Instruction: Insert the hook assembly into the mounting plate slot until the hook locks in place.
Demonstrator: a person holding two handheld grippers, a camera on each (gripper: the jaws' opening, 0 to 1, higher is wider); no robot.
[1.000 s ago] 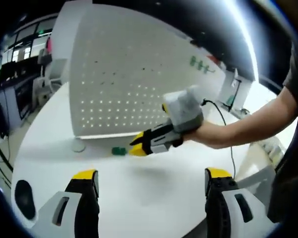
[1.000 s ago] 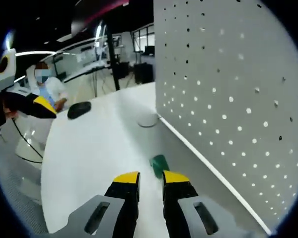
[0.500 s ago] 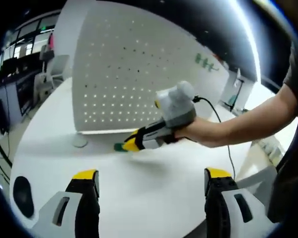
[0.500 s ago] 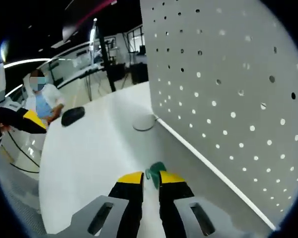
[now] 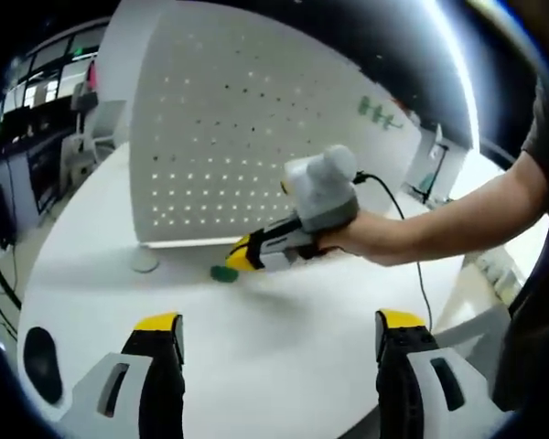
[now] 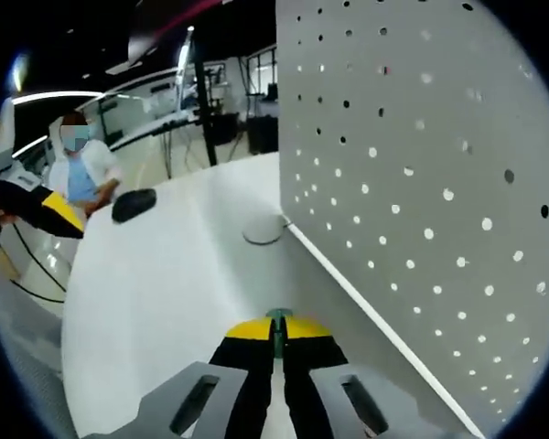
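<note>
Standing upright at the far side of the white table, the perforated mounting plate rises behind a small round disc on the left. Just right of the disc, the green hook assembly sits at the tip of the right gripper, whose jaws are pinched together on it, near the plate's base. Nearer, the left gripper hangs with jaws spread wide, holding nothing.

White table, flat round disc, dark oval object, seated person.
</note>
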